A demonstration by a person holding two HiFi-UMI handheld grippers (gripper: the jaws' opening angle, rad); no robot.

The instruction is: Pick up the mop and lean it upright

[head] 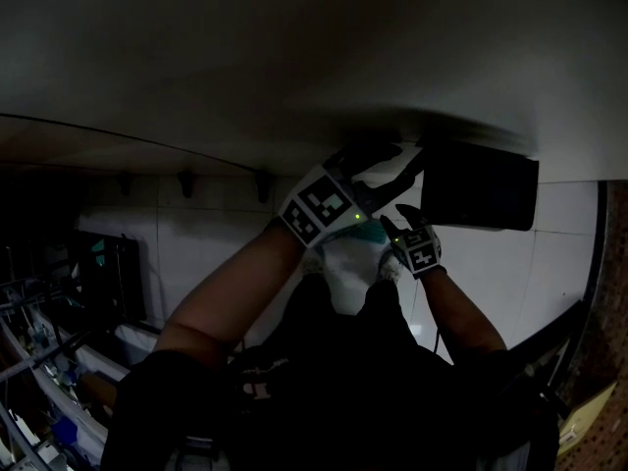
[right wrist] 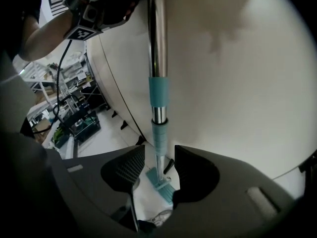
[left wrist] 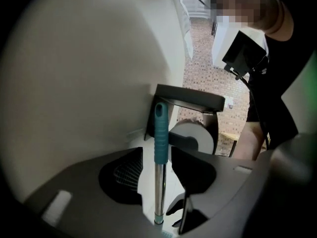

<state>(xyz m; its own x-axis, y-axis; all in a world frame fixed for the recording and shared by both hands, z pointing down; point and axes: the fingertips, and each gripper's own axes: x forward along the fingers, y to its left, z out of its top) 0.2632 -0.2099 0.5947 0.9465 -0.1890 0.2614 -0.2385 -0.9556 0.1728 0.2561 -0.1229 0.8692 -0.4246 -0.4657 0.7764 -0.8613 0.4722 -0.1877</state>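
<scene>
The mop stands upright against a white wall. In the left gripper view its teal grip [left wrist: 160,133] and chrome pole [left wrist: 159,192] run between the jaws of my left gripper [left wrist: 157,158], which is open with slim gaps either side. The right gripper view looks down the pole [right wrist: 157,33], past a teal collar [right wrist: 159,90], to the teal mop head [right wrist: 161,186] on the floor. My right gripper [right wrist: 159,165] is open around the pole without pressing it. In the dark head view both grippers [head: 363,180] [head: 410,235] are raised close together in front of me.
A black wall dispenser [left wrist: 190,100] holding a white roll [left wrist: 190,135] is mounted just behind the mop's grip and shows as a dark box [head: 481,184] in the head view. The white wall [right wrist: 237,83] curves away. Cluttered shelving [right wrist: 69,118] stands to the left on the pale floor.
</scene>
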